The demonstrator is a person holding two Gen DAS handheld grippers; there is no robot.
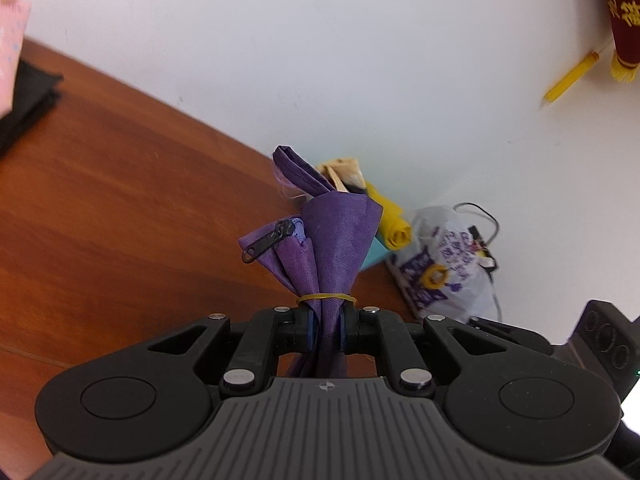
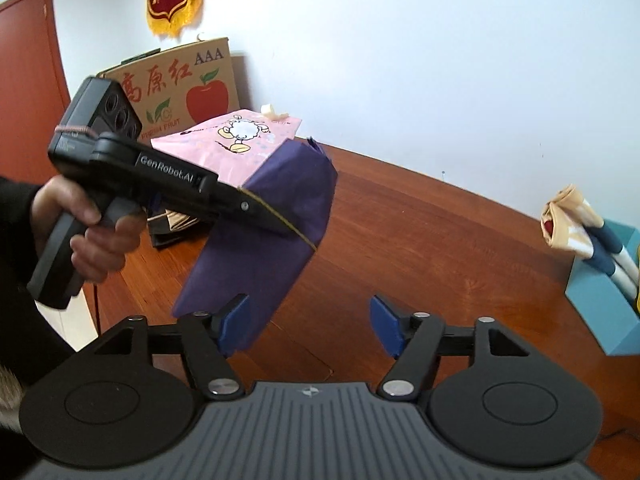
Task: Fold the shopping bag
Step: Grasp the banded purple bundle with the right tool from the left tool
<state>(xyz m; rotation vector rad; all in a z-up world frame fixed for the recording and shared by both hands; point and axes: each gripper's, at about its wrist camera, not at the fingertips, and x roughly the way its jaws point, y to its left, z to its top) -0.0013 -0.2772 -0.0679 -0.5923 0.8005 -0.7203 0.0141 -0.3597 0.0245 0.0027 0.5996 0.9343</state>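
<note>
Left gripper (image 1: 326,330) is pinched tight on the purple shopping bag (image 1: 332,240), whose gathered cloth fans up out of the jaws, held in the air over the wooden table (image 1: 120,208). A yellow rubber band (image 1: 326,297) sits across the fingertips in front of the bunched cloth, and a black zip pull (image 1: 264,242) hangs off one fold. How much bag trails below the jaws is hidden by the gripper body.

From the right wrist view, the right gripper (image 2: 310,326) stands spread wide, nothing clamped — its left pad (image 2: 232,330) has the bag's lower edge just beside or brushing it, and I cannot tell which. The bag (image 2: 272,248) droops in a folded slab from the other gripper, gripped by a hand (image 2: 94,236).

My read: the fold is part done, with the right jaws free for a fresh hold. Next calls for catching the hanging lower end and bringing it up to double the bag — squarely, or the slippery cloth will skew. A pink bag (image 2: 240,140) and a cardboard box (image 2: 180,88) lie behind, partly blocked.
</note>
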